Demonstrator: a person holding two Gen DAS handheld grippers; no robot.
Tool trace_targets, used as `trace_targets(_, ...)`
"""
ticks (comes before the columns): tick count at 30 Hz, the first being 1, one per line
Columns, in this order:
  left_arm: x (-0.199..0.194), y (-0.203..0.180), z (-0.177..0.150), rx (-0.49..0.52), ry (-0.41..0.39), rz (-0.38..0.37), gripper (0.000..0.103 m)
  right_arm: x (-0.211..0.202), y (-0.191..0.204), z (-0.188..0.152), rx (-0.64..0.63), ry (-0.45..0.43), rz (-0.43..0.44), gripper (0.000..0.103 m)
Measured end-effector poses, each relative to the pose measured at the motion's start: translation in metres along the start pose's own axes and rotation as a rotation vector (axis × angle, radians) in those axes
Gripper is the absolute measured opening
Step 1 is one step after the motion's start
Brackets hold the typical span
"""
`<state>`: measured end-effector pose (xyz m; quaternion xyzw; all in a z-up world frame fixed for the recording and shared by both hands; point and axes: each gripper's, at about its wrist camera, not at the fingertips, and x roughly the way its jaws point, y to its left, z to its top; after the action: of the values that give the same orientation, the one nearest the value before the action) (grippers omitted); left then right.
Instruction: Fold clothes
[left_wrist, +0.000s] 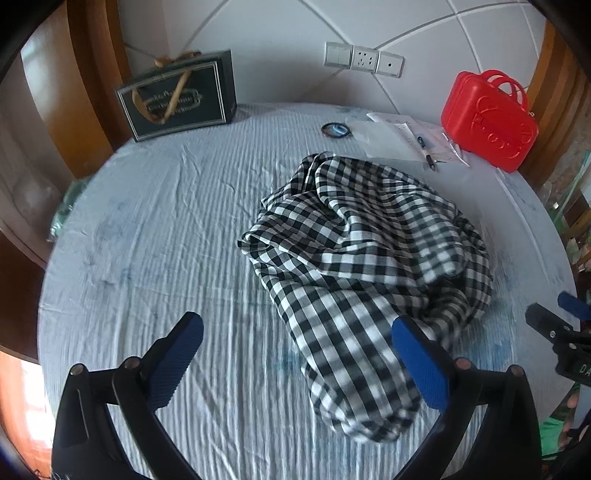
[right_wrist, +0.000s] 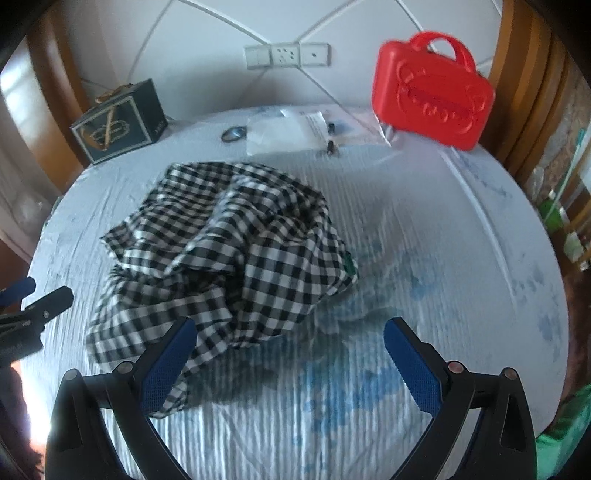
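A black-and-white checked garment (left_wrist: 365, 258) lies crumpled in a heap on a table covered with a pale blue striped cloth (left_wrist: 147, 229). It also shows in the right wrist view (right_wrist: 229, 254). My left gripper (left_wrist: 295, 332) is open and empty, hovering above the near end of the garment. My right gripper (right_wrist: 290, 332) is open and empty, above the cloth at the garment's near right edge. The right gripper shows at the right edge of the left wrist view (left_wrist: 554, 325). The left gripper shows at the left edge of the right wrist view (right_wrist: 33, 302).
At the back of the table stand a dark gift box (left_wrist: 177, 96) on the left and a red plastic case (left_wrist: 487, 118) on the right. White papers (left_wrist: 391, 136), a pen (left_wrist: 426, 153) and a small ring (left_wrist: 335, 130) lie between them. Wall sockets (left_wrist: 364, 59) sit behind.
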<state>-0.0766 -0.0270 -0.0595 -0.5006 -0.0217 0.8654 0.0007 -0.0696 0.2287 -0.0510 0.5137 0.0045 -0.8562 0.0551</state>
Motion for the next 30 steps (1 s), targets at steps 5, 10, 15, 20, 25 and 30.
trace_targets(5, 0.043, 0.009, 0.014, -0.001, 0.010, 0.022, 0.103, 0.032, -0.022, 0.005, 0.066, 0.055, 0.031, 0.103)
trace_targets(10, 0.096, 0.013, 0.026, 0.010, 0.051, 0.074, 0.103, 0.065, -0.034, 0.011, 0.103, 0.107, 0.051, 0.103)
trace_targets(15, 0.133, 0.013, 0.028, 0.017, 0.092, 0.077, 0.099, 0.097, -0.031, 0.016, 0.120, 0.167, 0.088, 0.103)
trace_targets(20, 0.154, 0.006, 0.025, 0.041, 0.128, 0.050, 0.099, 0.125, -0.019, 0.021, 0.113, 0.201, 0.122, 0.103)
trace_targets(25, 0.165, 0.004, 0.021, 0.048, 0.166, -0.001, 0.090, 0.146, -0.007, 0.021, 0.056, 0.228, 0.090, 0.088)
trace_targets(30, 0.160, 0.000, 0.023, 0.043, 0.176, -0.082, 0.036, 0.155, -0.005, 0.018, 0.013, 0.244, 0.053, 0.035)
